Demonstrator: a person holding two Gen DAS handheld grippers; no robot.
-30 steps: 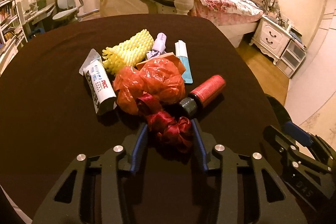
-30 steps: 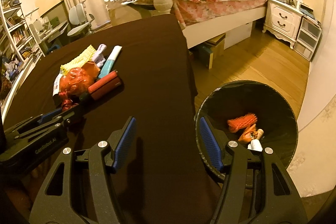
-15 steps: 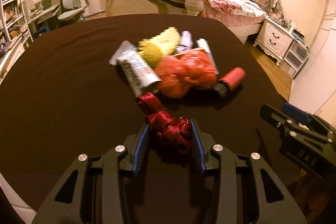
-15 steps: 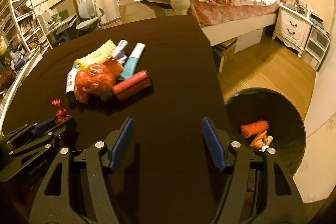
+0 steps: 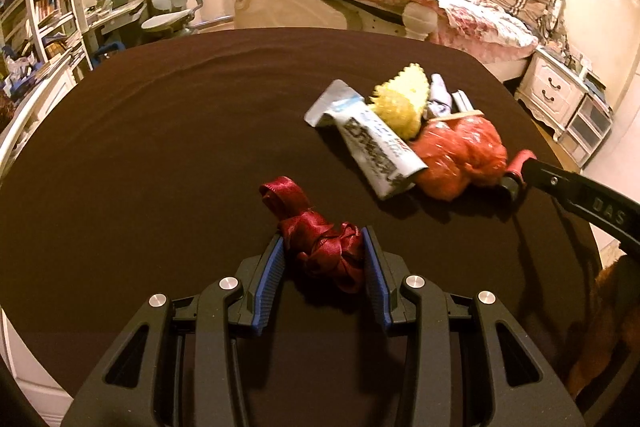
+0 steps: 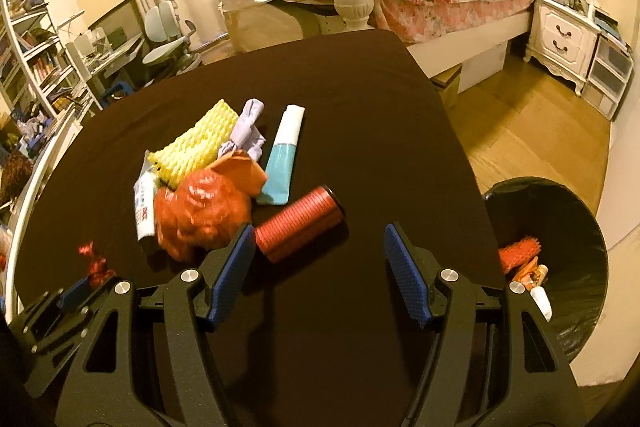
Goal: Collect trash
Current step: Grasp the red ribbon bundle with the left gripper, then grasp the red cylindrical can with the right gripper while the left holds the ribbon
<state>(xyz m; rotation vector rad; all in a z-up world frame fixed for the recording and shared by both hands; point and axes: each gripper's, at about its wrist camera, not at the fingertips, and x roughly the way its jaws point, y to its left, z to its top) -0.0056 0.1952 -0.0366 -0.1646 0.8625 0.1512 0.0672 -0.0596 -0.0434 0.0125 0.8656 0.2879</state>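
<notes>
I am holding my right claw (image 6: 320, 273) apart over the dark brown cloth-covered desk (image 6: 340, 99), its jaws having just been widening with nothing between them. The red ribbed cylinder with a dark cap (image 6: 299, 223) is lying just ahead and slightly left of that claw, its long axis slanting from near-left to far-right, its near end just beside the left blue pad. My left claw (image 5: 323, 269) is clamped on a knotted dark red satin ribbon (image 5: 320, 245), well apart from the remaining pile. The right claw is the nearer to the cylinder. The round black-lined bin (image 6: 576, 227) is standing on the floor off the desk's right edge, holding an orange mesh piece (image 6: 520, 251) and small scraps.
</notes>
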